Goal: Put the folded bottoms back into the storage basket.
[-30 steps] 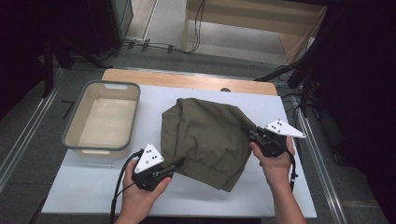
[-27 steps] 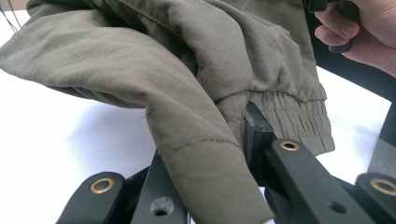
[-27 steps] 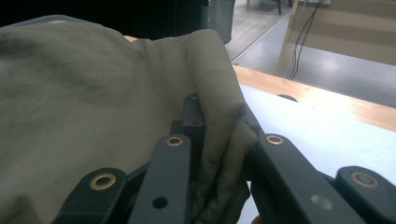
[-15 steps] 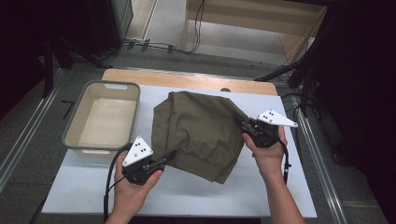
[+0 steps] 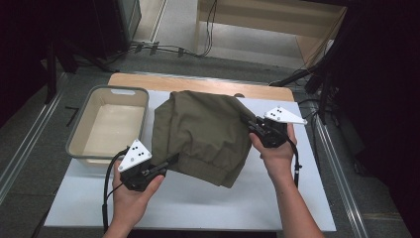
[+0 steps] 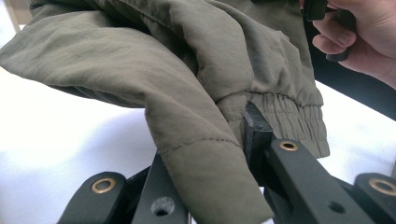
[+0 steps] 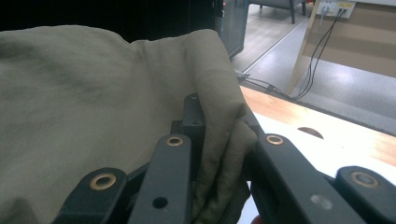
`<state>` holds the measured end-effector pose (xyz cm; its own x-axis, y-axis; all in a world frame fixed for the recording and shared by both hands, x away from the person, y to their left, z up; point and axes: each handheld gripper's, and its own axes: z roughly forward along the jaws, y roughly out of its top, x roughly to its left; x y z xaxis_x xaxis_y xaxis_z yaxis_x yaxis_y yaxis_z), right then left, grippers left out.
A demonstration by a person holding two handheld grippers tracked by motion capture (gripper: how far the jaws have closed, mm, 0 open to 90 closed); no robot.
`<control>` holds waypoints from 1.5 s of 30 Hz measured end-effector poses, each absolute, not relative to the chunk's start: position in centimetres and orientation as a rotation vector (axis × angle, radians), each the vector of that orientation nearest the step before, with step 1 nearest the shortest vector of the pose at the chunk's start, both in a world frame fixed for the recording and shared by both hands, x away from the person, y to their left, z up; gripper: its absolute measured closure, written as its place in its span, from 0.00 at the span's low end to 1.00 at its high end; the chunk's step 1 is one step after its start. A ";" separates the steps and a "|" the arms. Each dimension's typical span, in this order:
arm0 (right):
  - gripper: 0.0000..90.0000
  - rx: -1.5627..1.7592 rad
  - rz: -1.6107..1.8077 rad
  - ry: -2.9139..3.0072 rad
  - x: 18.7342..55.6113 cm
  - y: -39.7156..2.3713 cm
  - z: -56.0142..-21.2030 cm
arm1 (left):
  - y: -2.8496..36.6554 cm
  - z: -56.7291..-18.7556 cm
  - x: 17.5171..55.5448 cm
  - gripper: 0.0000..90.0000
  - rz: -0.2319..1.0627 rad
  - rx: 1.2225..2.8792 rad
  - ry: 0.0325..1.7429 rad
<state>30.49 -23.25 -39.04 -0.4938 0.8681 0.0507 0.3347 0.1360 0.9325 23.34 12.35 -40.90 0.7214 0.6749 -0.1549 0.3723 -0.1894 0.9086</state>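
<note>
An olive-green garment (image 5: 203, 134) with an elastic hem hangs bunched over the white table top (image 5: 208, 203), held up from both sides. My left gripper (image 5: 171, 161) is shut on its near left edge; a fold of the garment (image 6: 205, 154) is pinched between the black jaws in the left gripper view. On the right side my right gripper (image 5: 246, 120) is shut on a thick fold of the garment (image 7: 219, 154), which fills the gap between its jaws in the right gripper view. The person's other hand (image 6: 359, 32) appears beyond the cloth at top right of the left gripper view.
A grey-rimmed beige tub (image 5: 79, 148) stands empty at the table's left side. A wooden strip (image 5: 198, 84) runs along the far edge. Floor cables (image 5: 163, 48) and a wooden frame (image 5: 272, 25) lie beyond it. Metal rails flank the table.
Both hands have shifted left and lifted a little, carrying the garment with them toward the tub. Both grips on the cloth are unchanged.
</note>
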 end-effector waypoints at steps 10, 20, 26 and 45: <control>0.87 1.122 1.352 1.907 31.6 -21.7 -38.3 | 13.9 -40.3 23.8 0.84 0.351 1.774 0.845; 0.87 1.103 1.372 1.915 32.7 -20.0 -37.8 | 15.5 -39.8 24.1 0.84 0.377 1.749 0.868; 0.87 1.097 1.382 1.917 33.2 -19.1 -37.5 | 16.2 -39.7 24.2 0.84 0.383 1.735 0.878; 0.87 1.045 1.400 1.951 35.4 -15.3 -36.5 | 19.6 -39.2 24.5 0.84 0.406 1.677 0.931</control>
